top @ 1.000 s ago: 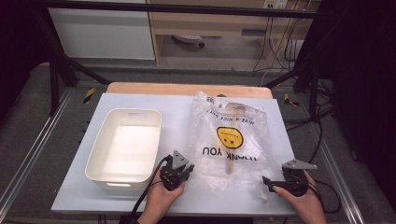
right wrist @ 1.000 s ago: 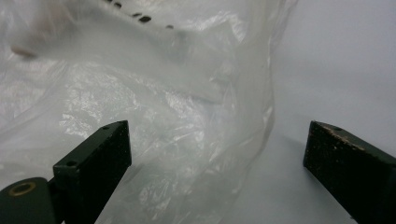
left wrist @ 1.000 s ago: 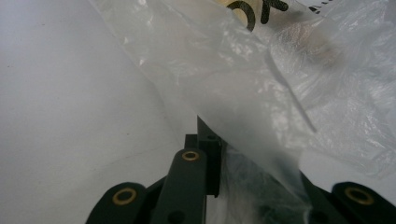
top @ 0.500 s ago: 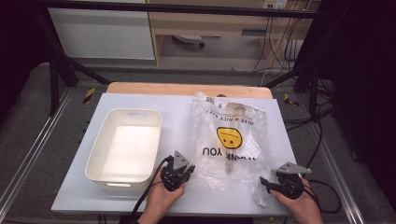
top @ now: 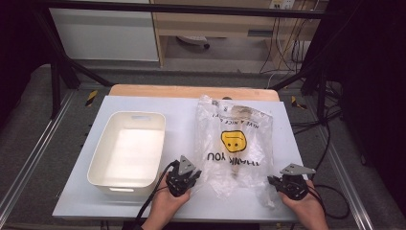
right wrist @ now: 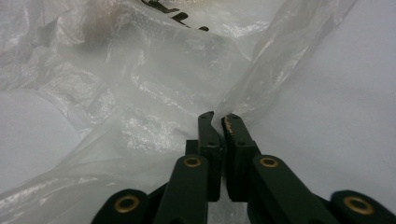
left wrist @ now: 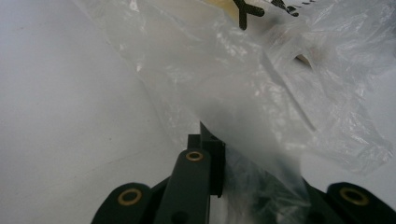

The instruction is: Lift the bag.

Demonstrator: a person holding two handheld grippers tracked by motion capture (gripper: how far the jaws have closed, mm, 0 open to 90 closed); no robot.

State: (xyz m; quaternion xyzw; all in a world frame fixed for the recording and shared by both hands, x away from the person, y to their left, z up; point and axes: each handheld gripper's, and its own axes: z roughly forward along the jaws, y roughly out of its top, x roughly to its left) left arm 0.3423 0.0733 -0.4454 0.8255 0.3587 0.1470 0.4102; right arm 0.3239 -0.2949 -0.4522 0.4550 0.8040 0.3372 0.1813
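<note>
At the bottom of the high view, a little left of centre, a person's left hand holds the left gripper (top: 191, 176), its jaws pressed together on the near left edge of a clear plastic bag (top: 235, 143). In the left gripper view, lower centre, one black jaw rises beside the bag's film (left wrist: 243, 93), which drapes over the other jaw and hides it; the film is pinched between them.

At the bottom right of the high view, the right hand holds the right gripper (top: 274, 182) at the bag's near right corner. Its jaws have just been closing. In the right gripper view, centre of the frame, the two jaw tips of the right gripper (right wrist: 219, 119) meet with a twisted fold of the bag's film (right wrist: 154, 65) caught between them, so this gripper too grips the bag.

The bag lies flat and crumpled on the white table top (top: 182, 108), right of centre in the high view, stretching from the two grippers up toward the far edge. It carries a yellow smiley face (top: 232, 141) and black lettering, printed upside down as seen from the person's side. Something pale and brownish shows through the film near the bag's top end; what it is cannot be told.

Left of the bag, apart from it, sits a white rectangular bin (top: 109, 158), just beside the left gripper.
</note>
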